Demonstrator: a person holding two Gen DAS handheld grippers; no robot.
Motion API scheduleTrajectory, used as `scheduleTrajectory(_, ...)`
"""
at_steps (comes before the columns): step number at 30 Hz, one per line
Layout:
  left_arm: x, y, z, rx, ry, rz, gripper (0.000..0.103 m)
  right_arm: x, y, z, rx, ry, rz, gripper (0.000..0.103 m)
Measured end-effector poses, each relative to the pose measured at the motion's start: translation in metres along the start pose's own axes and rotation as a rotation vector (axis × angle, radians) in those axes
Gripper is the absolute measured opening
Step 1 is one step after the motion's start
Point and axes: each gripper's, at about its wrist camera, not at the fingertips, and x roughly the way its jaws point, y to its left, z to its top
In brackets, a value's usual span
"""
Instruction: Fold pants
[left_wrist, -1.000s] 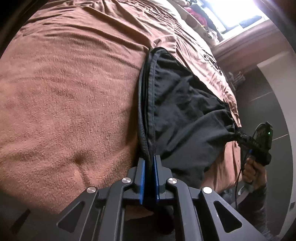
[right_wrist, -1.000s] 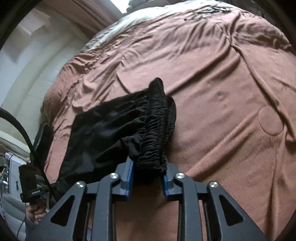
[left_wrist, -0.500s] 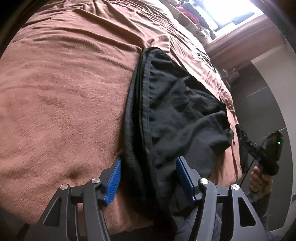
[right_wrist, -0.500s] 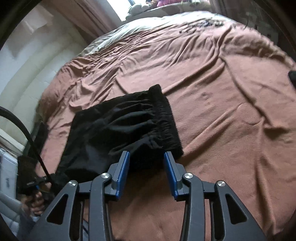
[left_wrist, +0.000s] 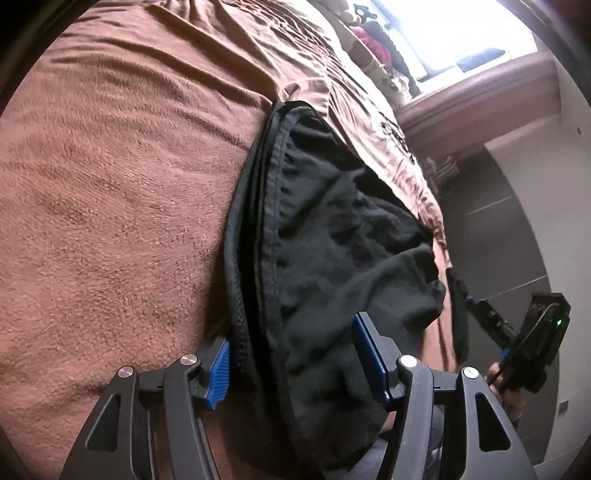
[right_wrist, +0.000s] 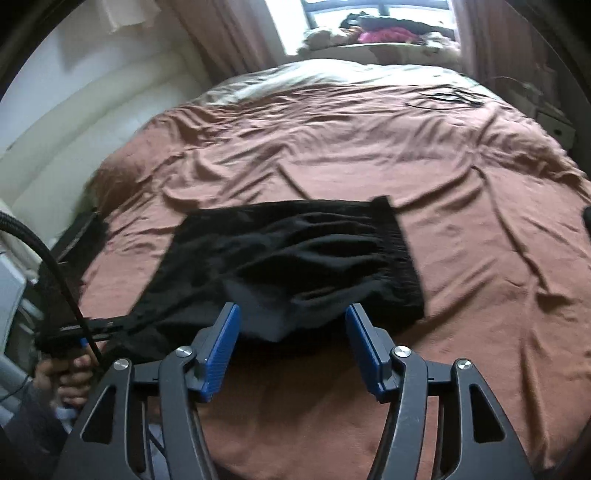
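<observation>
Right wrist view: pants (right_wrist: 295, 254) lie folded on bedspread (right_wrist: 461, 184); right gripper (right_wrist: 291, 343) and left gripper (left_wrist: 291, 358) both spread, empty. Possibly one fold left.

A rumpled brown blanket (right_wrist: 369, 155) covered the bed. A cluttered window sill (right_wrist: 384, 35) stood beyond its far end, flanked by curtains (right_wrist: 229, 40); a black cord, possibly a cable (right_wrist: 447, 96), lay near the far edge.
</observation>
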Motion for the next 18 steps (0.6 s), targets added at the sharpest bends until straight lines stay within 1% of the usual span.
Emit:
scheduleTrajectory(2, -0.001, 0.000, -0.003, -0.007, 0.007, -0.019, 0.061, 0.007, 0.010, -0.001, -0.039, 0.012, 0.018, 0.058)
scheduleTrajectory(3, -0.002, -0.001, -0.006, -0.007, 0.014, -0.025, 0.061, 0.011, 0.013, 0.000, -0.049, 0.018, 0.017, 0.056)
scheduleTrajectory(4, -0.004, -0.001, -0.009, -0.003, 0.017, -0.028, 0.061, 0.017, 0.020, 0.000, -0.058, 0.030, 0.023, 0.049)
scheduleTrajectory(5, -0.006, -0.002, -0.011, -0.001, 0.018, -0.032, 0.061, 0.022, 0.025, 0.000, -0.066, 0.039, 0.042, 0.046)
scheduleTrajectory(7, -0.011, -0.001, -0.019, -0.005, 0.021, -0.050, 0.061, 0.032, 0.034, 0.001, -0.067, 0.053, 0.049, 0.034)
scheduleTrajectory(9, -0.014, 0.002, -0.026, -0.014, 0.020, -0.062, 0.060, 0.041, 0.043, 0.002, -0.076, 0.060, 0.058, 0.028)
scheduleTrajectory(11, -0.018, 0.004, -0.033, -0.022, 0.014, -0.078, 0.059, 0.054, 0.050, 0.002, -0.085, 0.072, 0.053, 0.026)
scheduleTrajectory(12, -0.020, 0.005, -0.036, -0.026, 0.013, -0.085, 0.058, 0.061, 0.048, 0.005, -0.086, 0.077, 0.054, 0.022)
scheduleTrajectory(14, -0.022, 0.005, -0.039, -0.031, 0.006, -0.093, 0.057, 0.076, 0.048, 0.000, -0.084, 0.115, 0.047, 0.018)
scheduleTrajectory(16, -0.022, 0.005, -0.041, -0.029, -0.005, -0.089, 0.054, 0.087, 0.047, -0.004, -0.082, 0.157, 0.033, 0.012)
scheduleTrajectory(18, -0.020, 0.008, -0.040, -0.038, -0.011, -0.076, 0.044, 0.096, 0.046, -0.013, -0.085, 0.215, 0.015, 0.011)
